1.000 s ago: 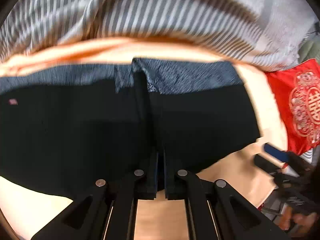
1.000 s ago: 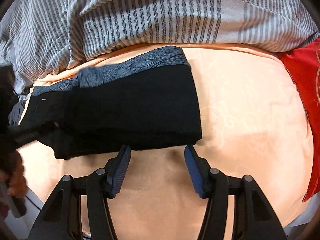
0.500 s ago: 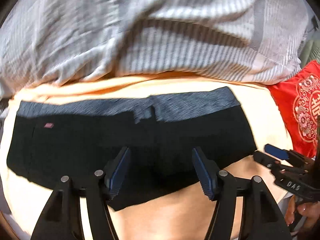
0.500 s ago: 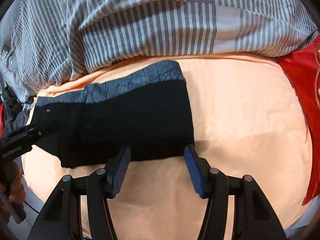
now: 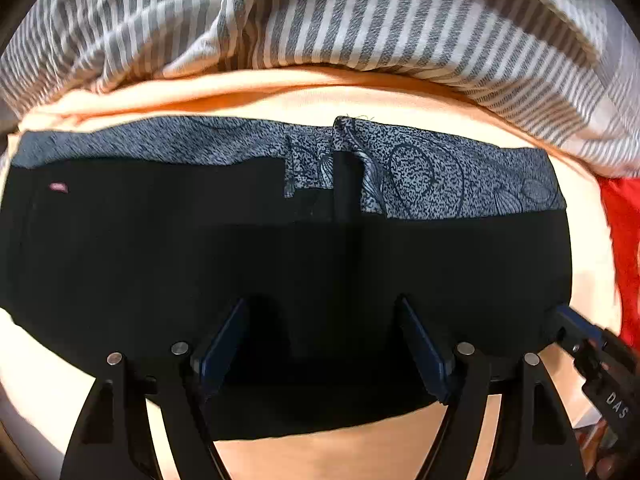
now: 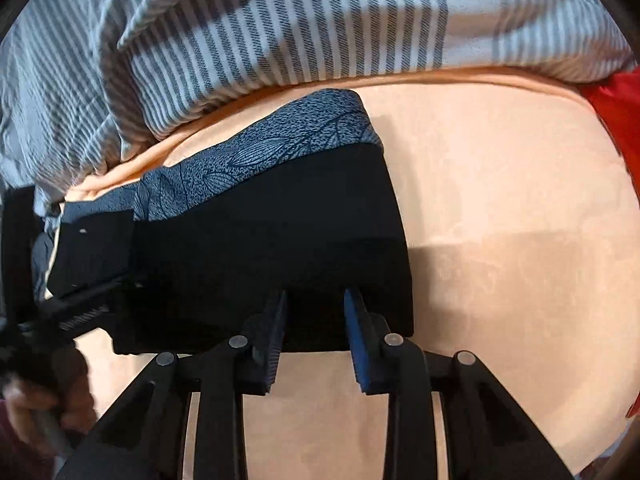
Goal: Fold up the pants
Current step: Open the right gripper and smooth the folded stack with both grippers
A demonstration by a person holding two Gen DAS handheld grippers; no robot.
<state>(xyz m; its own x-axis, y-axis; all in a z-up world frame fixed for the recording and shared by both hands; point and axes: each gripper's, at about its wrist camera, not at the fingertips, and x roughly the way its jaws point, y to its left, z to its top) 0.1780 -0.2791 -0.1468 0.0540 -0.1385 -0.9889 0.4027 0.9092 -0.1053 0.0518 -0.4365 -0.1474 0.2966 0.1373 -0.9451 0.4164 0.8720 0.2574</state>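
- Left wrist view: my left gripper point(image 5: 322, 344) has its jaws spread wide, blue pads over the black fabric of the folded black pants with a blue-grey leaf-print band point(image 5: 280, 264); nothing pinched between them.
- Pants lie flat on the peach-orange bed sheet point(image 5: 304, 456), folded into a wide block, patterned band along the far edge, near edge just past my fingers.
- Small pink tag point(image 5: 58, 187) on the black fabric at the left end.
- Vertical fold seam near the middle of the band, one layer overlapping the other.
- Grey-and-white striped duvet point(image 5: 340, 20) bunched up beyond the pants, overhanging the sheet.
- Red patterned cloth point(image 5: 624, 232) at the right edge, beside the sheet.
- My right gripper point(image 5: 576, 334) pokes in from the lower right, tip at the right near corner of the pants.
- Right wrist view: right gripper point(image 6: 316, 320) jaws are apart, narrower gap than the left, tips overlapping the near edge of the pants point(image 6: 260, 248); can't tell if the pads touch the cloth, no fabric caught between them.
- Pants' right end is a thick stacked fold, clear shadow on the sheet point(image 6: 500, 220) beside it.
- Left gripper point(image 6: 80, 304) comes in from the left at the pants' left part, my hand point(image 6: 40, 404) on its handle.
- Duvet point(image 6: 280, 20) behind, red cloth point(image 6: 616, 112) far right.
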